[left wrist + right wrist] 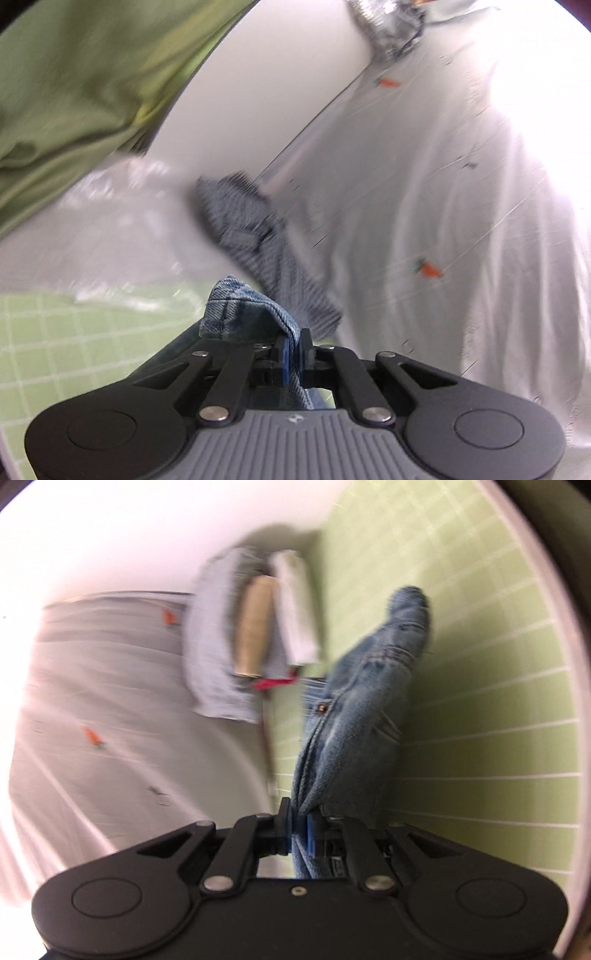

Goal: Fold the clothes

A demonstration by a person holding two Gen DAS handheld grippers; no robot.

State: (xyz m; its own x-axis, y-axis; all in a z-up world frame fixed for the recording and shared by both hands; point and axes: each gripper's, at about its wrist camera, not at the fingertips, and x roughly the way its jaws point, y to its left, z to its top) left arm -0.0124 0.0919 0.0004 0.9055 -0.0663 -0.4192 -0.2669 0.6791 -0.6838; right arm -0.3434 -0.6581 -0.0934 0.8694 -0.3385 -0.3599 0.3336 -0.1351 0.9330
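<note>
Blue denim jeans (362,701) hang over a green checked sheet (480,664). In the right wrist view my right gripper (297,821) is shut on a bunched fold of the denim, which stretches away from the jaws toward the far end. In the left wrist view my left gripper (293,345) is shut on a hemmed corner of the jeans (240,310) that sticks up just past the pads. Both views are blurred.
A pile of folded clothes (255,627), light blue, beige and white, lies beside a white sheet with small carrot prints (92,701). A blue-grey striped garment (251,236) lies on that white sheet (443,221). Green cloth (74,92) fills the upper left.
</note>
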